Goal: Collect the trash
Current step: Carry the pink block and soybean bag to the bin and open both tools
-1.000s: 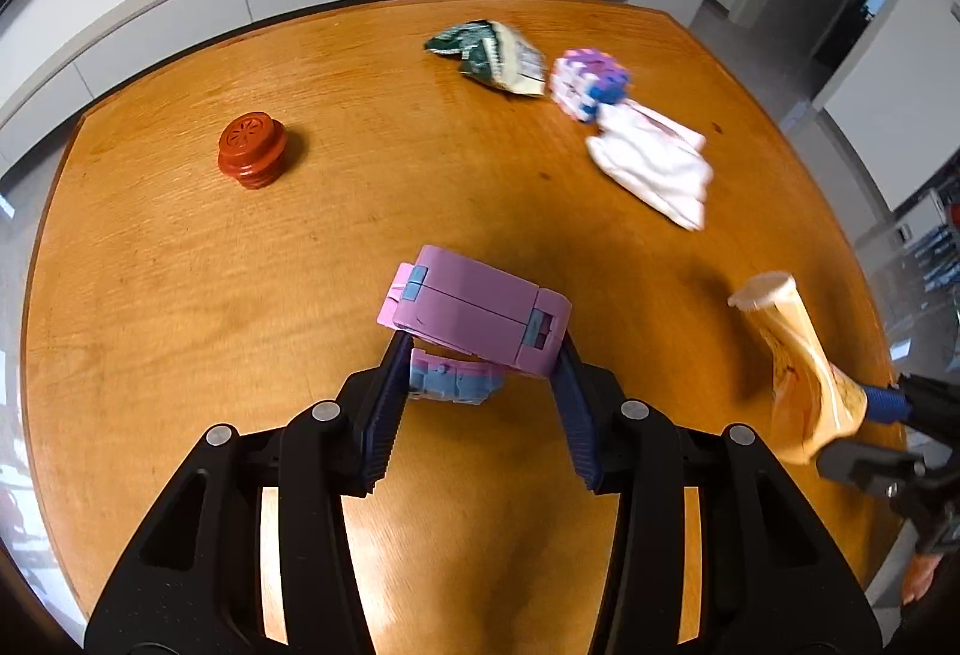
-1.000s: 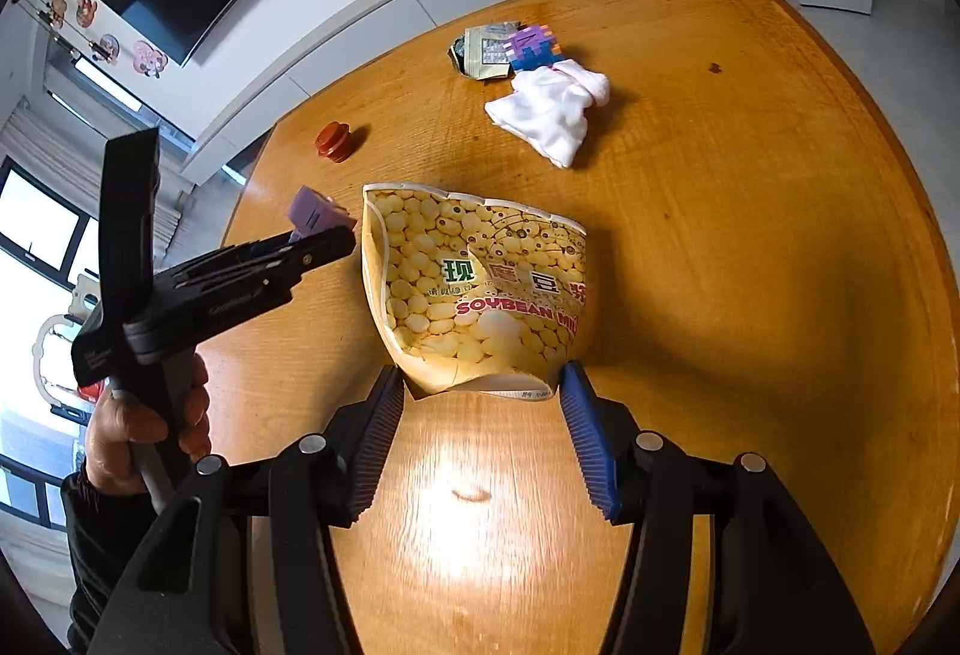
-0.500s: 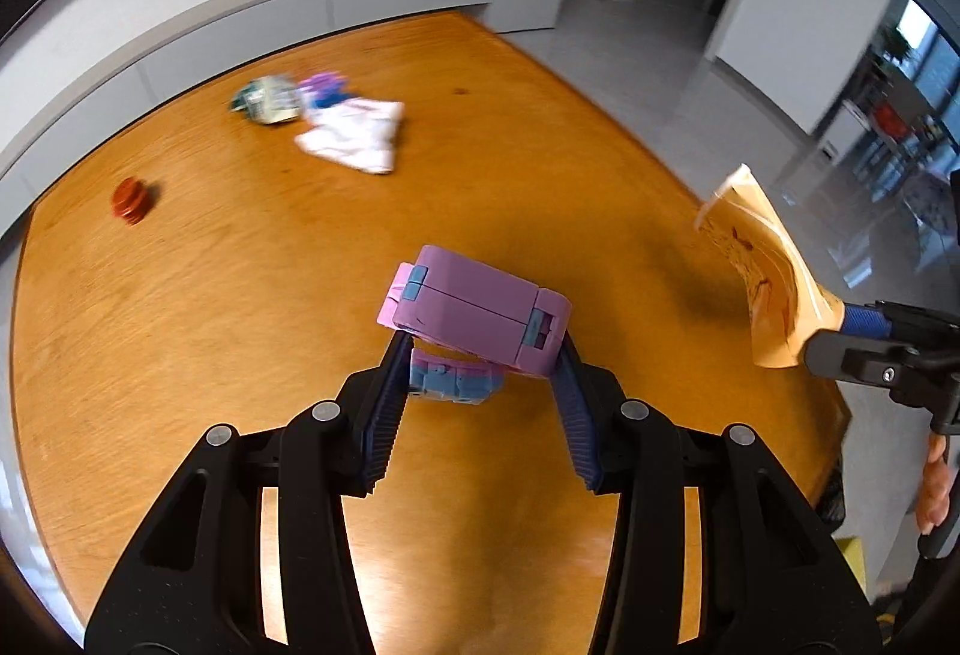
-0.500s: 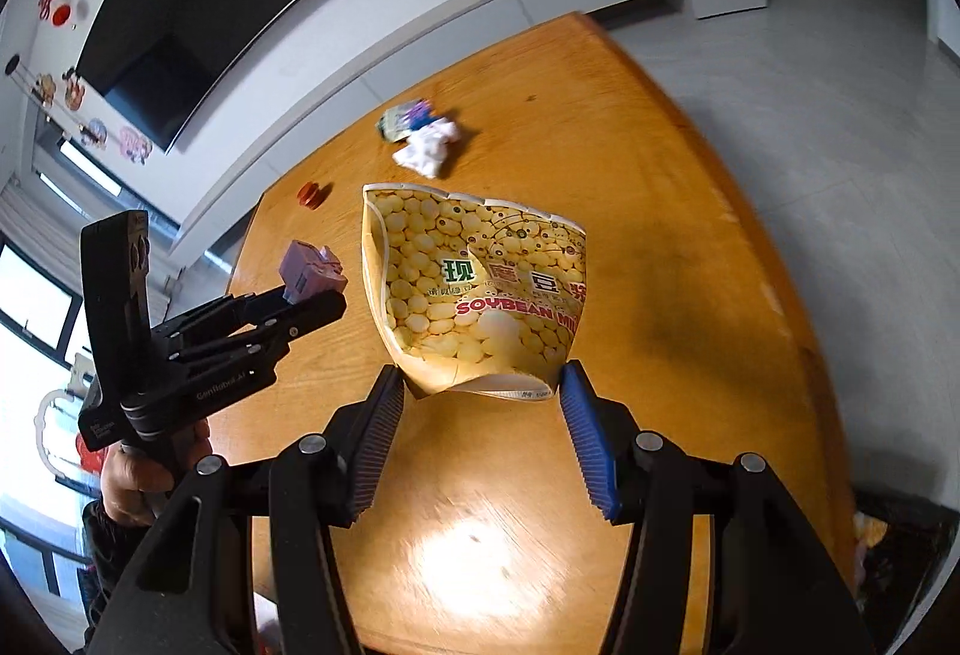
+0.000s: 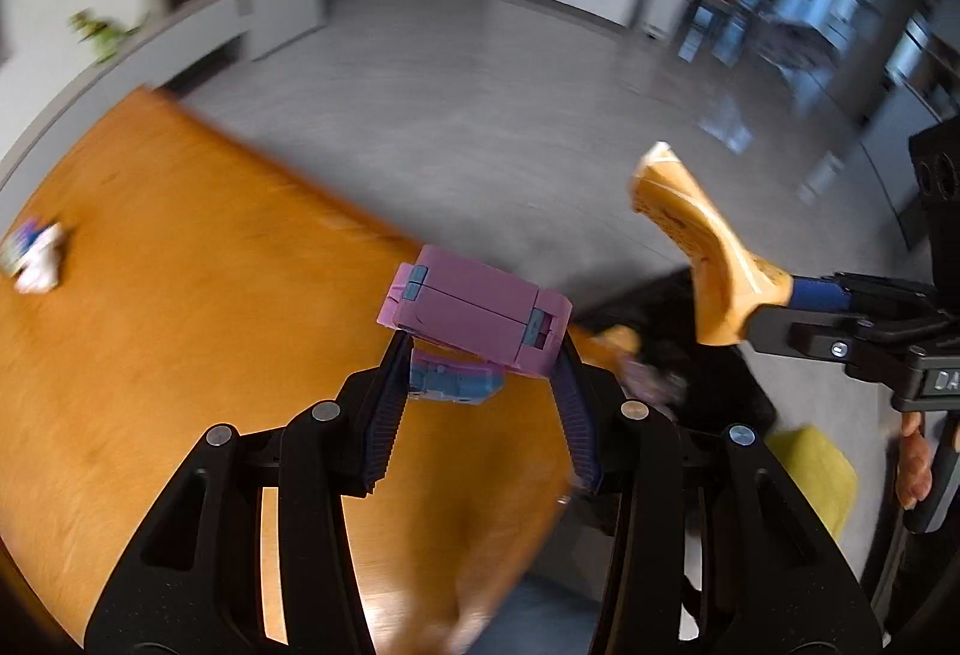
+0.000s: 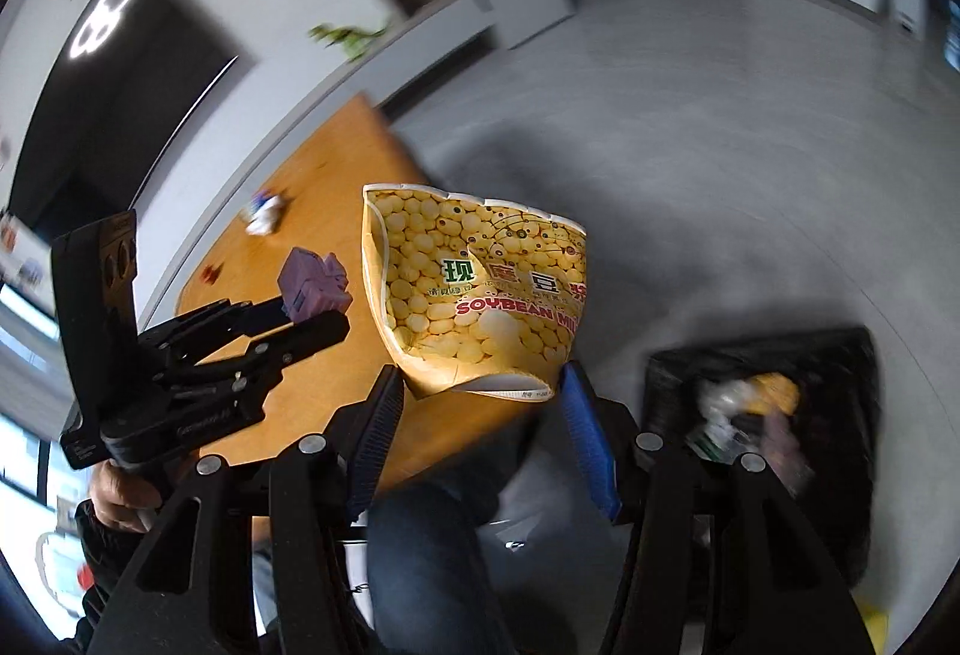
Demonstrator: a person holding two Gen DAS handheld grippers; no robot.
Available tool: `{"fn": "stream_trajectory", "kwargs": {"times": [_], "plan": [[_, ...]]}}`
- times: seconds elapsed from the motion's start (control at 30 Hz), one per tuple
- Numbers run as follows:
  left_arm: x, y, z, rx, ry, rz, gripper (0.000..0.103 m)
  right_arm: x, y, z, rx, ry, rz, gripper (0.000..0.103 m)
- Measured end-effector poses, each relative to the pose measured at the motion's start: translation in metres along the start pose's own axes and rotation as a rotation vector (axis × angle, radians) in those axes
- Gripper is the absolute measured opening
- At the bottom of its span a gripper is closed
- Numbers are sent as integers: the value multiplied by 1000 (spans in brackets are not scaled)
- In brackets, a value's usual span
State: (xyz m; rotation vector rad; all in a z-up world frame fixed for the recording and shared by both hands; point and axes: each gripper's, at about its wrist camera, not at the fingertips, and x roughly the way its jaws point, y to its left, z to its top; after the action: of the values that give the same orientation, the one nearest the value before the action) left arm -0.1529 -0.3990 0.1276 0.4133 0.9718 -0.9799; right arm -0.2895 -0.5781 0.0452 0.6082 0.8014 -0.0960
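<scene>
The yellow pouch (image 6: 480, 295) clamped between the right gripper's (image 6: 480, 391) jaws carries red lettering "SOYBEAN MI", cut off at the edge, below large Chinese characters; smaller print is illegible.

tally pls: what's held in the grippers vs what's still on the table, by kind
Held, pink toy block in left gripper: 1
Held, yellow soybean milk bag in right gripper: 1
On table, white crumpled wad with a purple bit, blurred: 1
On table, small red thing: 1
Total: 4
</scene>
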Motion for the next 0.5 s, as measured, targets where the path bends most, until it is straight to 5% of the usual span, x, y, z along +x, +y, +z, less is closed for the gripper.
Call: {"fn": "stream_trajectory", "kwargs": {"times": [0.37, 0.43, 0.47, 0.5], "plan": [[84, -145, -15, 246, 178, -150, 47, -35, -132, -56, 258, -11, -185, 58], [97, -166, -26, 295, 219, -167, 63, -35, -152, -59, 308, 12, -249, 75], [99, -174, -27, 306, 219, -158, 96, -35, -162, -60, 338, 4, -277, 75], [101, -179, -31, 323, 202, -145, 97, -35, -166, -60, 346, 0, -281, 75]]}}
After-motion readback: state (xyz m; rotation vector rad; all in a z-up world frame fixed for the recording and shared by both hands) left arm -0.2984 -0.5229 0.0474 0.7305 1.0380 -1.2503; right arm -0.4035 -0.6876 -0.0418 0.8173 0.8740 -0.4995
